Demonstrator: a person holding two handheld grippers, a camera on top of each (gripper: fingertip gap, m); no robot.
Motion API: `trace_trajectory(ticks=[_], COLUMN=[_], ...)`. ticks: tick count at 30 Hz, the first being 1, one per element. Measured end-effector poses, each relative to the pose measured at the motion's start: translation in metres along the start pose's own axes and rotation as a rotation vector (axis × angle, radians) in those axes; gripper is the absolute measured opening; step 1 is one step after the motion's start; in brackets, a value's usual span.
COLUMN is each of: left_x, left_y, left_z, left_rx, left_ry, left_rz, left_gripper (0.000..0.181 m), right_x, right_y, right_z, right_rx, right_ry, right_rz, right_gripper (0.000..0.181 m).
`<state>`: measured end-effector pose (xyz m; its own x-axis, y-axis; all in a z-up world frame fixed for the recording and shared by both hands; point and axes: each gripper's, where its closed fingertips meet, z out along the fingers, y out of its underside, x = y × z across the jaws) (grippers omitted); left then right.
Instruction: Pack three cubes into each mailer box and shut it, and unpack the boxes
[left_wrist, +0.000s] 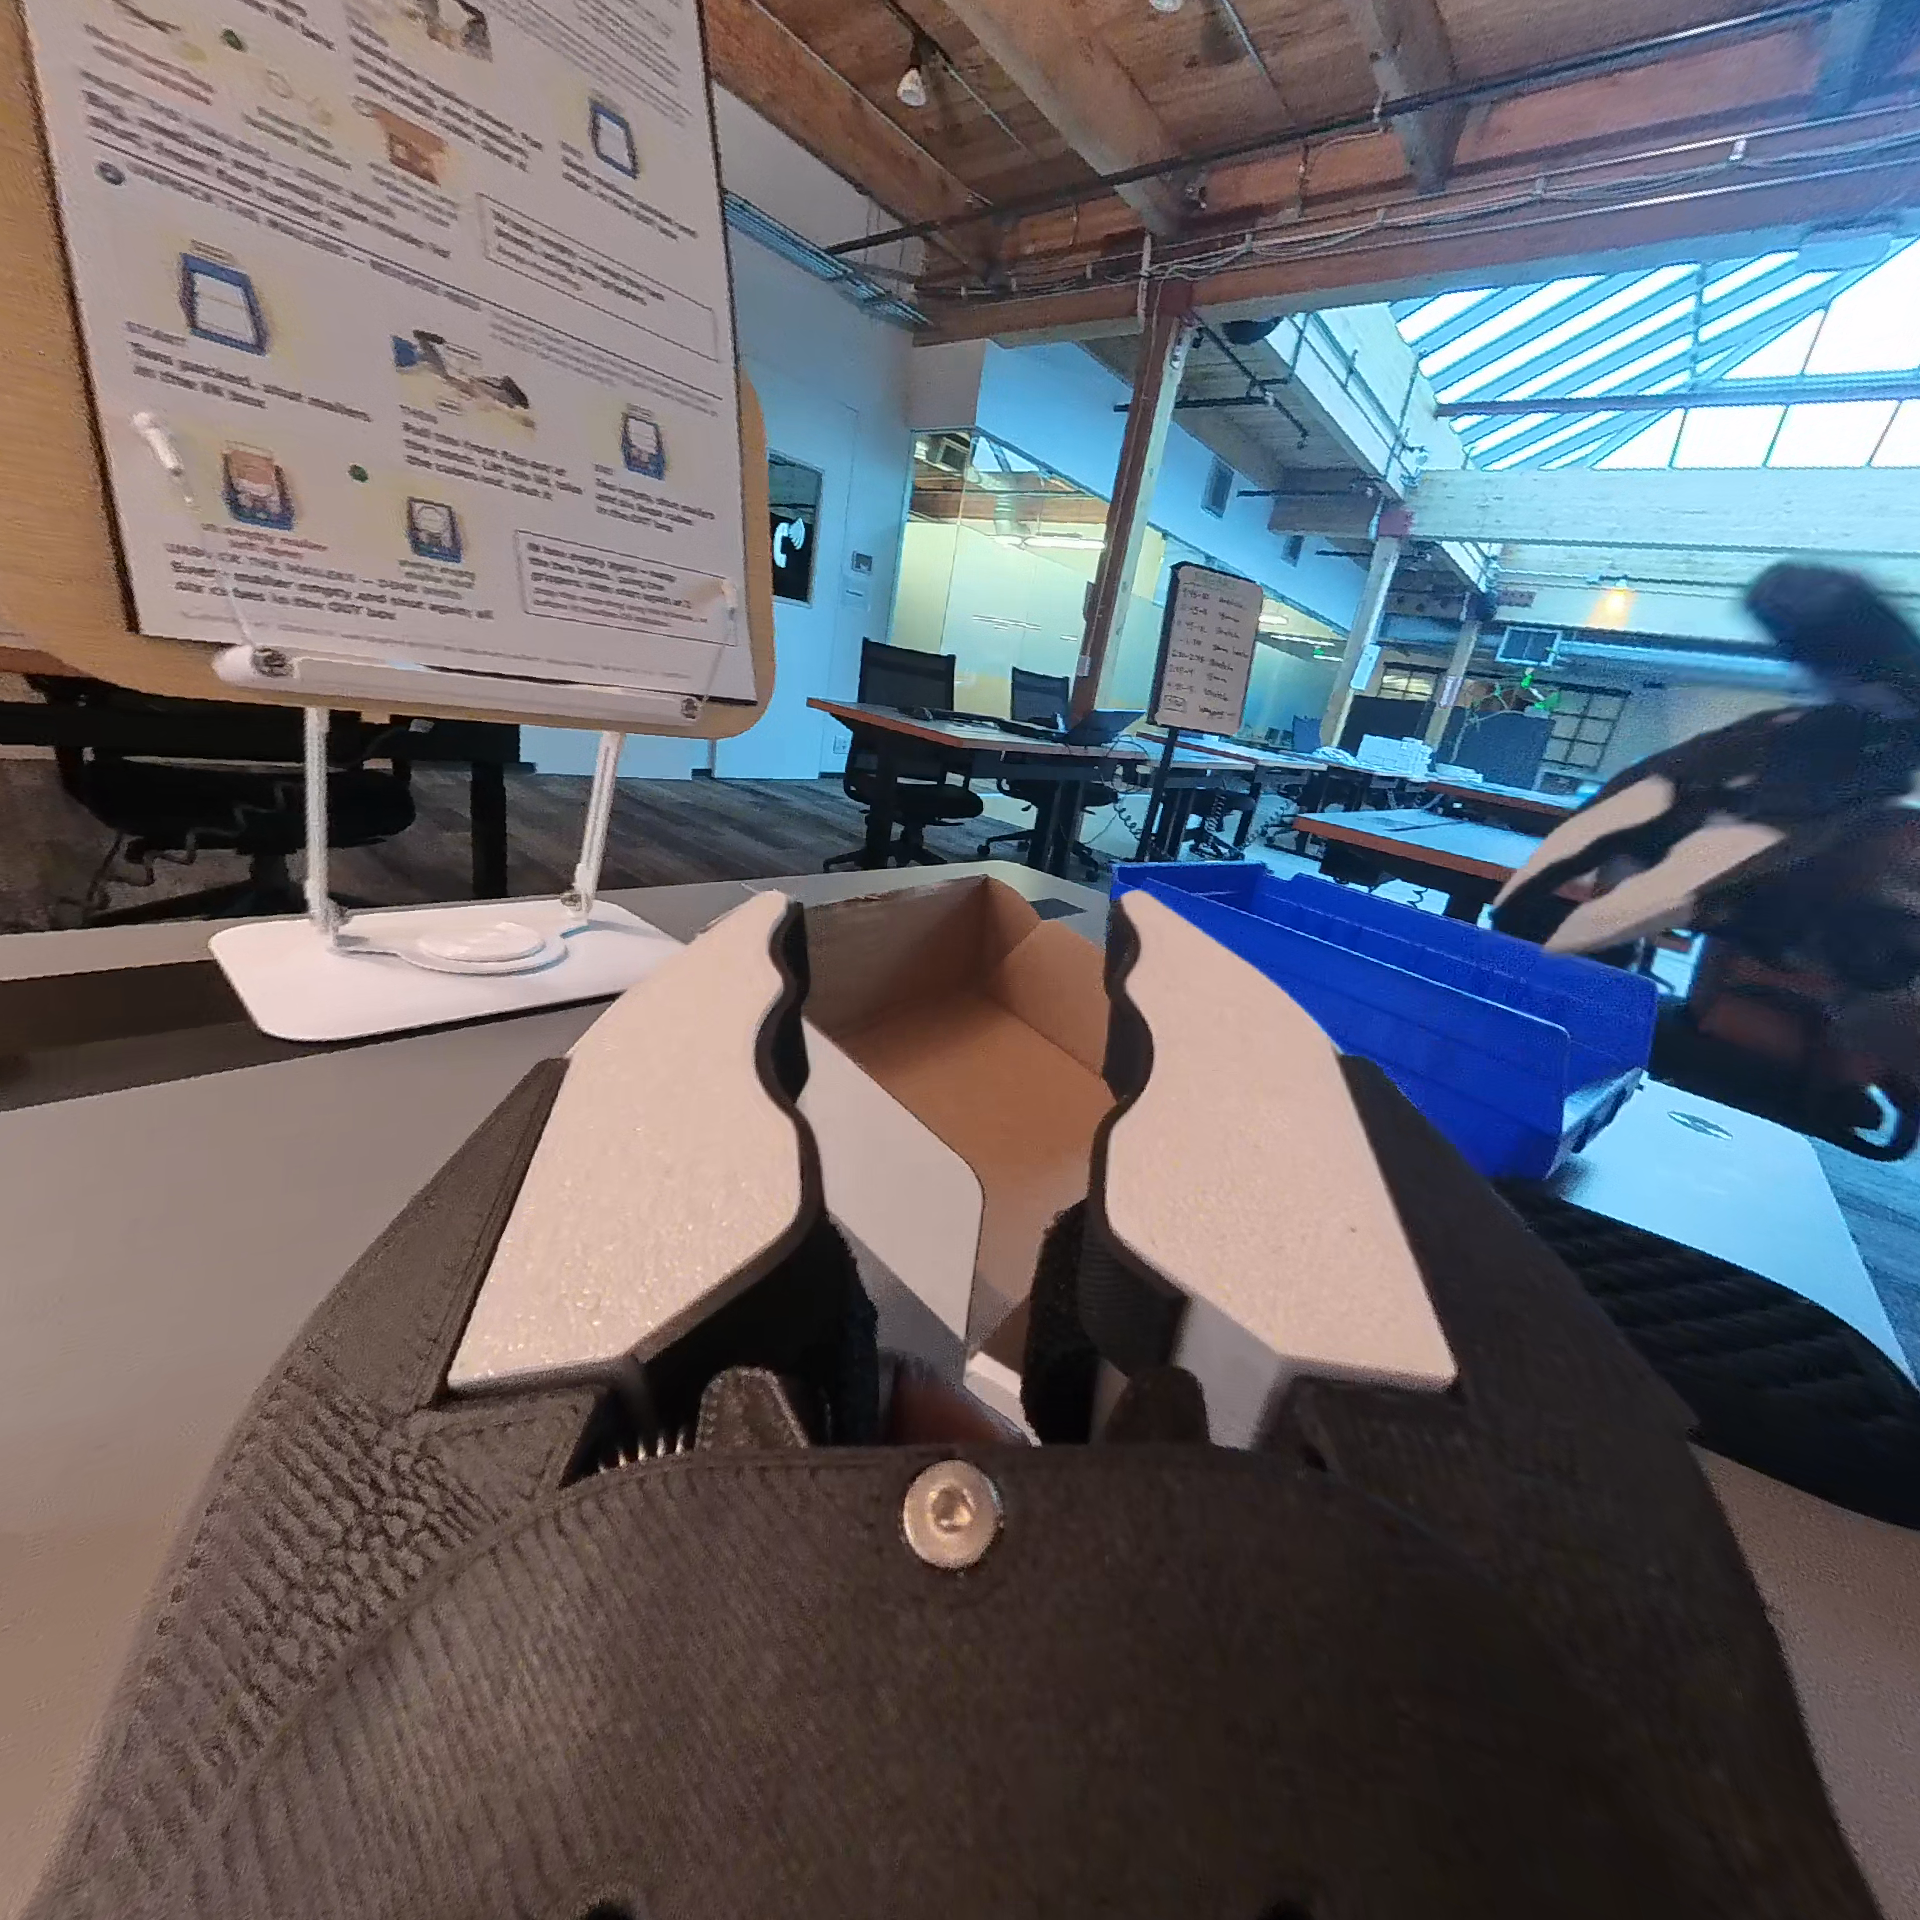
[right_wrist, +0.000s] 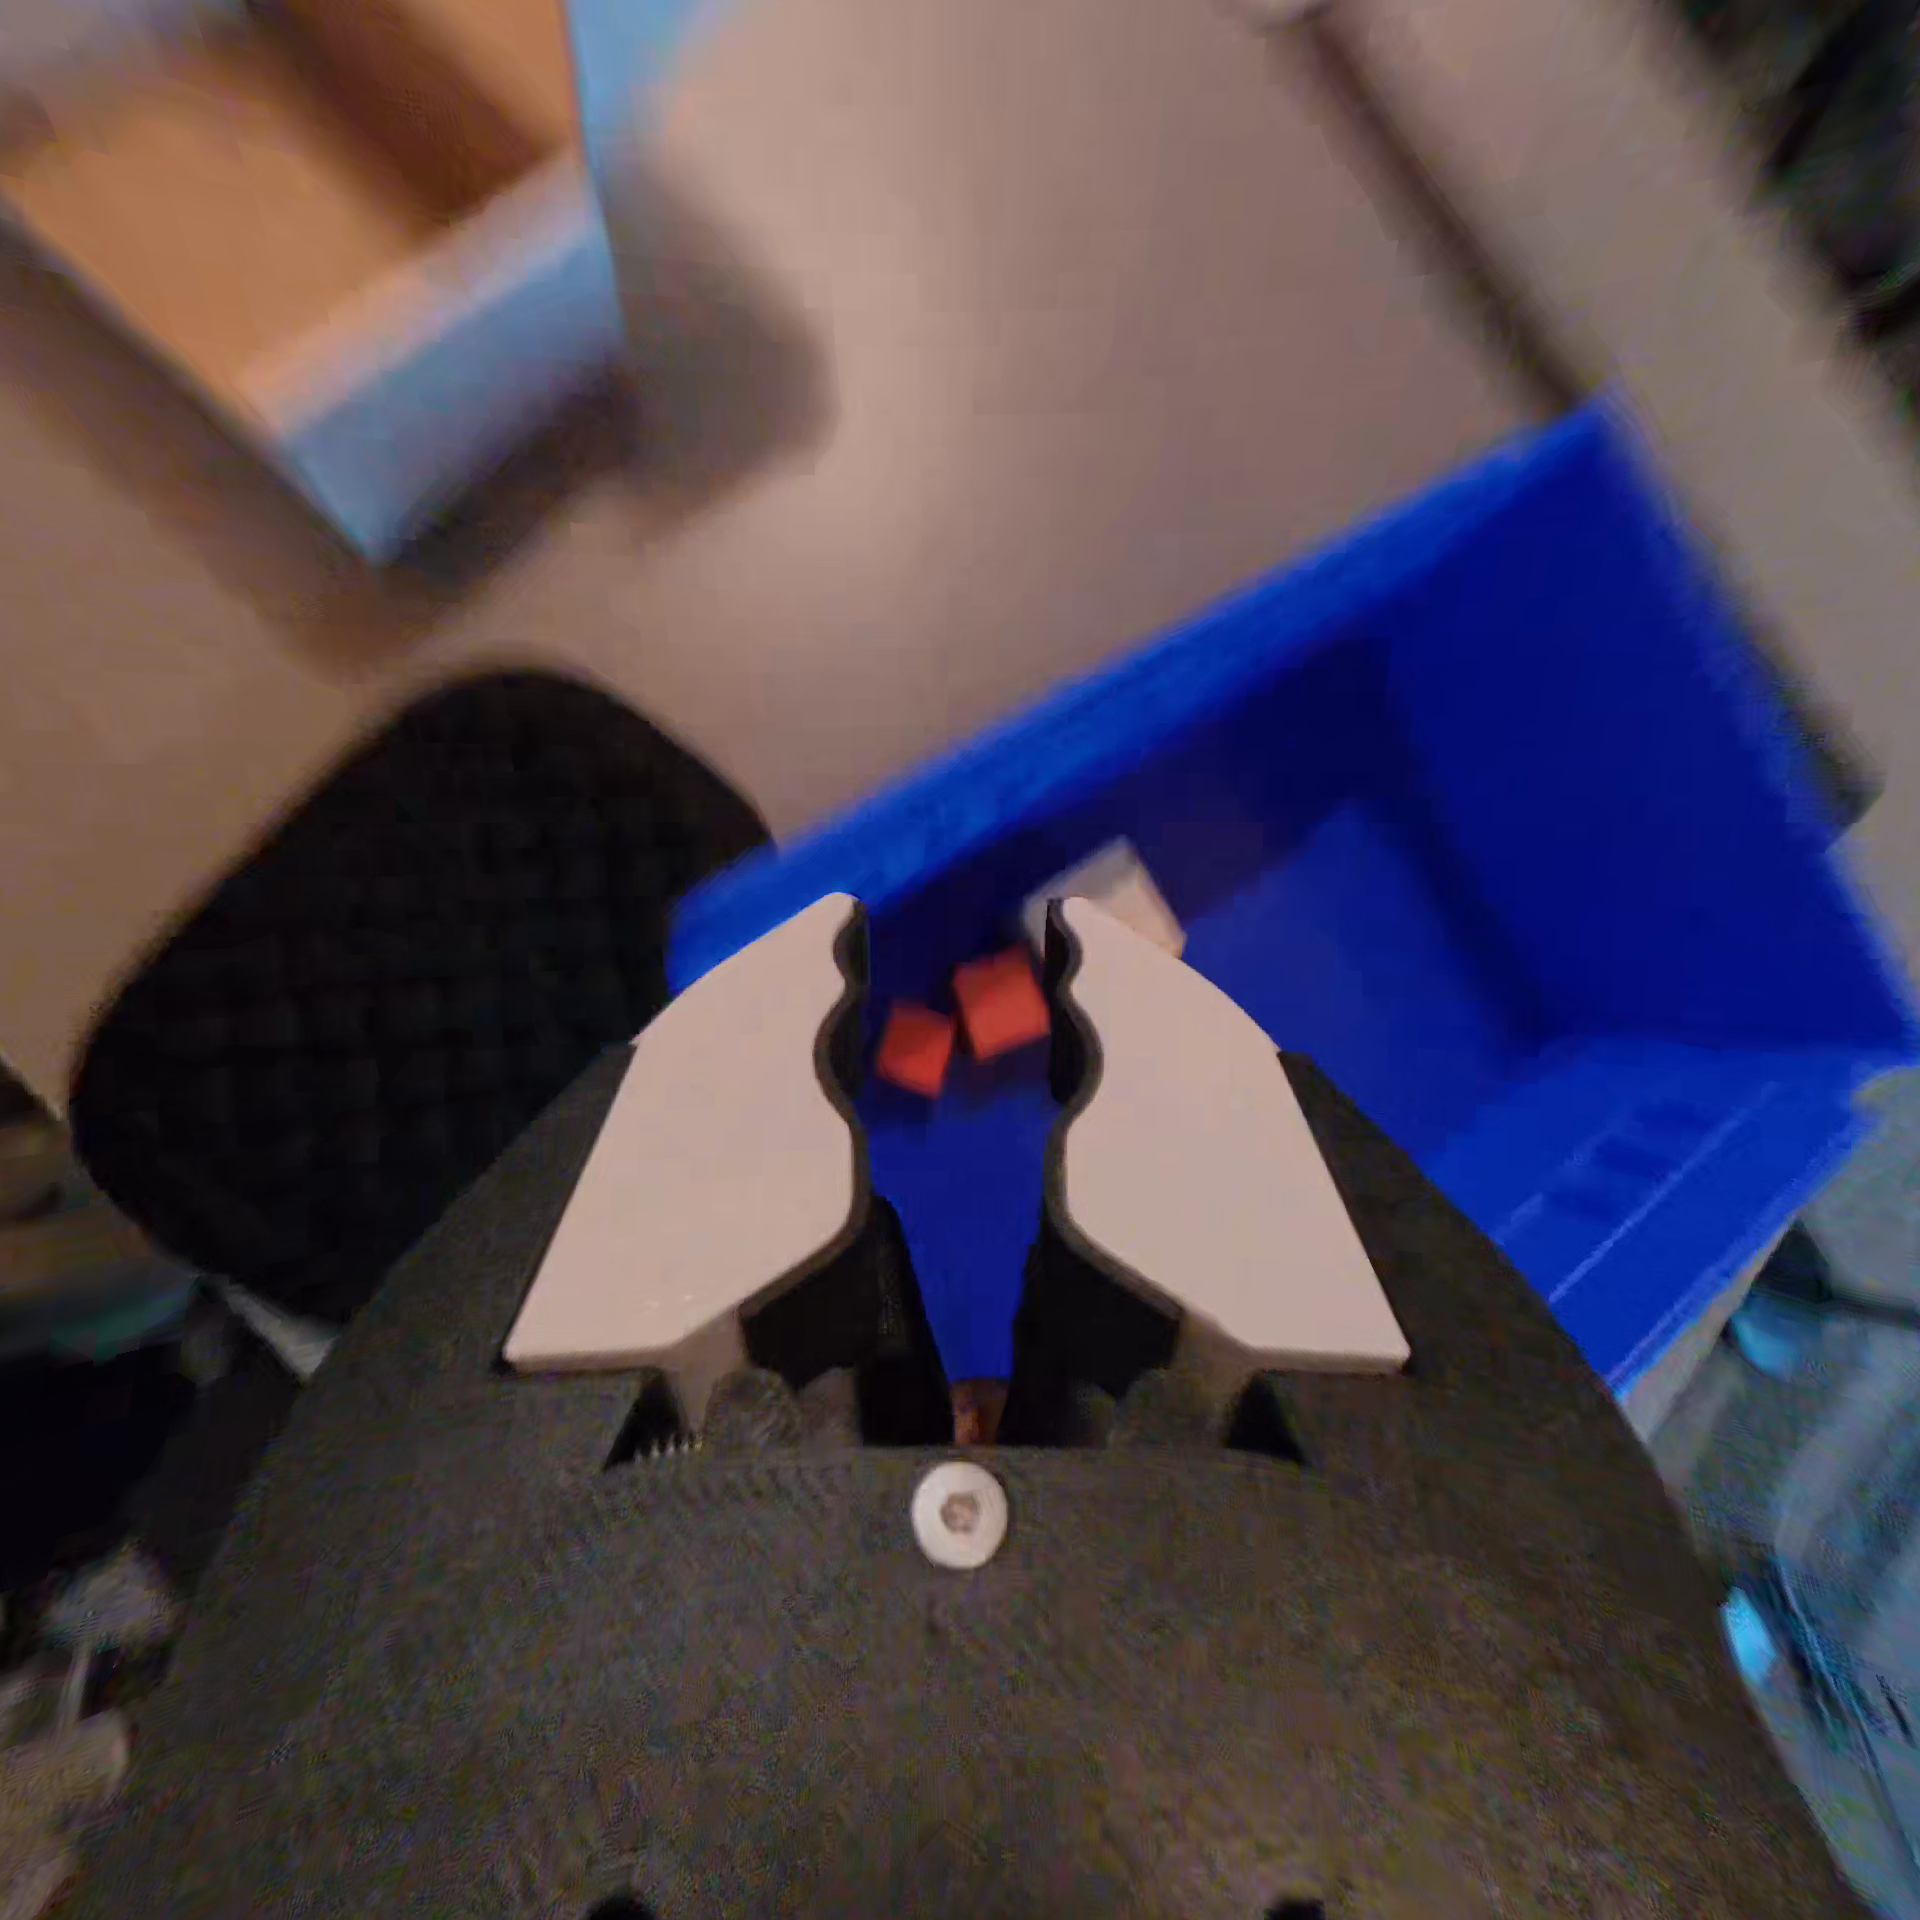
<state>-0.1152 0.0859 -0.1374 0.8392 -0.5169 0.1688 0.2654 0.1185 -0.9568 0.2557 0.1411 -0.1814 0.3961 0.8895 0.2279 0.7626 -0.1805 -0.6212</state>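
Observation:
In the left wrist view my left gripper (left_wrist: 956, 914) is open, with its fingers on either side of an open mailer box (left_wrist: 966, 1049), white outside and brown inside. A white flap of the box lies between the fingers. I cannot see any cubes in the box. My right gripper (right_wrist: 954, 925) is open and empty, above the blue bin (right_wrist: 1455, 935). In the bin lie two red cubes (right_wrist: 1000, 1000) and a pale cube (right_wrist: 1127, 894). The right gripper also shows blurred in the left wrist view (left_wrist: 1662, 862), beyond the bin (left_wrist: 1403, 997).
An instruction sheet on a white stand (left_wrist: 416, 312) stands at the back left of the grey table (left_wrist: 208, 1247). A black mat (right_wrist: 416, 987) lies between the box and the bin. The box shows blurred in the right wrist view (right_wrist: 312, 260). Office desks and chairs stand behind. My right fingertips sit around 40 cm from my left ones. The pale cube (right_wrist: 1127, 894) is about 11 cm from my right fingertips.

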Motion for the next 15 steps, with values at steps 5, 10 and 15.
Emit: trace_trajectory(ticks=[5, 10, 15], left_x=[-0.012, -0.023, -0.043], left_y=[0.0, 0.012, 0.059], left_z=[-0.003, -0.004, -0.002], left_rx=[-0.008, -0.094, -0.366], left_ry=[-0.067, -0.13, -0.231], left_rz=[-0.015, -0.002, 0.016], left_gripper=[0.039, 0.008, 0.007], right_x=[-0.055, -0.091, -0.048], right_y=[-0.117, -0.16, -0.159], right_z=[-0.05, 0.027, 0.112], right_rx=[0.658, 0.605, 0.444], right_ry=[-0.017, -0.042, 0.102], right_rz=[0.057, 0.123, 0.218], right_gripper=[0.009, 0.007, 0.005])
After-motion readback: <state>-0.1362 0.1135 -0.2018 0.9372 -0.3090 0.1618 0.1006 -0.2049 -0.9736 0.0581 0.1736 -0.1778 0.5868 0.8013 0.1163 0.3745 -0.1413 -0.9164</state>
